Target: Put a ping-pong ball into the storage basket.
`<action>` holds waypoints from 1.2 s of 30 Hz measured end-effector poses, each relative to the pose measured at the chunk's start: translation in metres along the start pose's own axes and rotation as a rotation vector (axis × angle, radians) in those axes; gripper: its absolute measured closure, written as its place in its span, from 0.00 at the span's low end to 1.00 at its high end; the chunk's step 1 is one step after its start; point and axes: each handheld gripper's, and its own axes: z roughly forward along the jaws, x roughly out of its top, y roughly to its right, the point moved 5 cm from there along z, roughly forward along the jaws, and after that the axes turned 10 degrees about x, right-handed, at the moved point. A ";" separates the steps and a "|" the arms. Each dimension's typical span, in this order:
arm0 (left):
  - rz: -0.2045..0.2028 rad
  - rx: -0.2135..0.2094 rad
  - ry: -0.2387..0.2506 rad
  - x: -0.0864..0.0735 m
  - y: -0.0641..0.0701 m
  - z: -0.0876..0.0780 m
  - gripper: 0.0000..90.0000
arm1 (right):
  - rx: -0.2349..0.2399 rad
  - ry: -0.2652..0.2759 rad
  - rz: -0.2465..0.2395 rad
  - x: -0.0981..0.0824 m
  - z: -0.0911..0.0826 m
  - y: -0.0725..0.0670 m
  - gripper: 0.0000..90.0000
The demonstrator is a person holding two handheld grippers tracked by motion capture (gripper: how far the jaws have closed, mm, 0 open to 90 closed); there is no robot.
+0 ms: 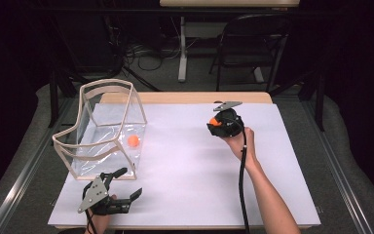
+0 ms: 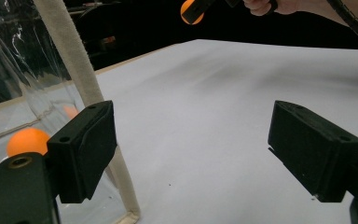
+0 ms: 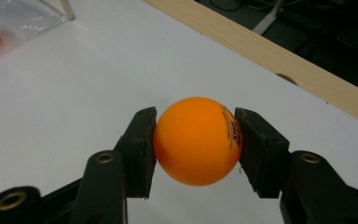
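Orange ball (image 3: 197,140) pinched between both pads of right gripper (image 1: 217,122), far right of centre, clear above white sheet (image 1: 195,165). Grip sits across ball's middle; keep squeeze steady.

Likely goal: clear bin (image 1: 102,129) at left, second ball (image 1: 133,141) inside. Carry over rim, release low.

Left gripper (image 1: 126,187) open, empty, near bin's front corner; keep clear.

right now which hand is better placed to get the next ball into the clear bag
Right. The right gripper already clamps an orange ball above the table. The left gripper sits open beside the clear bag, which already holds another ball.
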 end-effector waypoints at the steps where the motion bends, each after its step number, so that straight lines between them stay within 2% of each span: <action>1: -0.001 0.000 0.000 0.000 0.000 0.000 0.18 | -0.002 0.003 -0.003 0.001 -0.001 0.000 0.56; 36: 0.004 0.004 -0.003 0.000 0.000 -0.001 0.18 | -0.027 0.046 -0.046 0.027 -0.039 -0.004 0.56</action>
